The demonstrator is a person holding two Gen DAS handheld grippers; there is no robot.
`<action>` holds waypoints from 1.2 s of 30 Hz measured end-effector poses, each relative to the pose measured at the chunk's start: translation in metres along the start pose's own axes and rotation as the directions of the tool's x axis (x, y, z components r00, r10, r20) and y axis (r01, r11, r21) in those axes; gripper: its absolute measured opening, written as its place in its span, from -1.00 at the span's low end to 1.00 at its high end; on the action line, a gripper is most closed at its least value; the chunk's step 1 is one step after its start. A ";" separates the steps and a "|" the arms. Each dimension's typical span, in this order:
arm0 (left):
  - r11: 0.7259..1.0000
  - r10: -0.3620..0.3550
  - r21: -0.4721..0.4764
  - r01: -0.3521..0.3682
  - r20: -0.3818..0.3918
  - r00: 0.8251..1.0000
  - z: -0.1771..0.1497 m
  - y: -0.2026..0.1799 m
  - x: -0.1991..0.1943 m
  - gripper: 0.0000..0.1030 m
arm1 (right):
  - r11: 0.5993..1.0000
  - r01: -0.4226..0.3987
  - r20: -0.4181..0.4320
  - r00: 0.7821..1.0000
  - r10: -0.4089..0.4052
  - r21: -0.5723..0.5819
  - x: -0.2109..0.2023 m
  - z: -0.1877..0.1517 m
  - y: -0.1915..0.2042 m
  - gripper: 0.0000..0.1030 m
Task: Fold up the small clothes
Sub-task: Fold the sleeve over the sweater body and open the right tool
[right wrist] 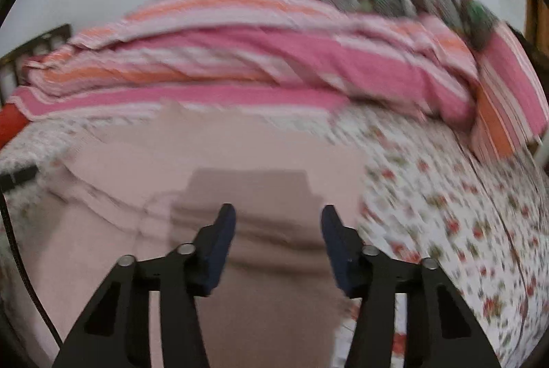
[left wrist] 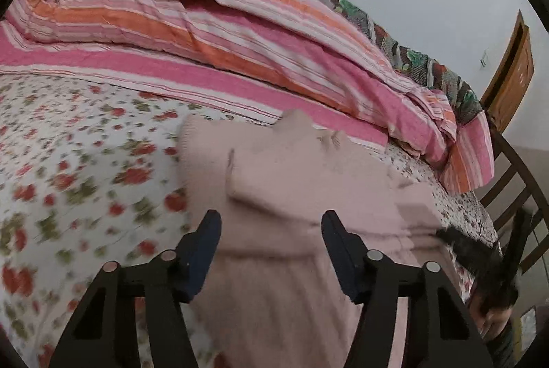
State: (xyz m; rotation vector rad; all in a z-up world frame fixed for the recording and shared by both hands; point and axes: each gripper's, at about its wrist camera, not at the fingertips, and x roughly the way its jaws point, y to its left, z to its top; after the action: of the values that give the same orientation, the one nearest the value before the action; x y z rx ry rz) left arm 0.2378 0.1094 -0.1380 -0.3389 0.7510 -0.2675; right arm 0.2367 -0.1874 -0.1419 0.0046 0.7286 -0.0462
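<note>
On the bed, over the floral sheet (left wrist: 79,141), we are finding a pale pink knitted garment (left wrist: 291,169) lying spread and partly folded, its upper edge reaching toward the striped pink and orange quilt (left wrist: 212,35) that is bunched along the far side. We are observing the left gripper (left wrist: 271,224) hovering above the garment's middle, its jaws standing partly apart with nothing between the pads. We are recording the right gripper (right wrist: 278,217) likewise poised over the garment near its right edge, jaws moderately apart and gripping nothing; its shadow is falling on the knit below. Both views are blurring with motion. A wooden chair (left wrist: 514,182) is standing beside the bed's far corner.
</note>
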 end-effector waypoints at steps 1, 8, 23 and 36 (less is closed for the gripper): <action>1.000 0.001 -0.013 -0.001 -0.016 1.000 0.004 0.000 0.008 0.01 | 1.000 0.007 -0.027 1.000 -0.006 0.019 0.006 -0.009 -0.012 -0.15; 0.988 0.019 -0.153 -0.035 -0.104 0.994 0.016 0.013 0.058 -0.17 | 0.993 -0.029 -0.009 1.000 0.030 0.115 0.015 -0.030 -0.039 -0.15; 0.987 0.109 -0.122 -0.108 0.005 0.994 0.006 0.018 0.025 -0.87 | 0.962 -0.181 0.067 0.983 0.171 0.203 0.008 -0.032 -0.060 -0.08; 0.961 0.272 0.027 -0.274 0.064 0.960 0.013 0.005 0.020 0.14 | 0.977 -0.147 0.101 0.986 0.133 0.156 -0.008 -0.015 -0.054 -0.07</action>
State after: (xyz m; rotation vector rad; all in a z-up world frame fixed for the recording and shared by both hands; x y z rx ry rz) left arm 0.2620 0.1096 -0.1433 -0.2047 0.7242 -0.0094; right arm 0.2190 -0.2403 -0.1470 0.2088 0.6312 0.0289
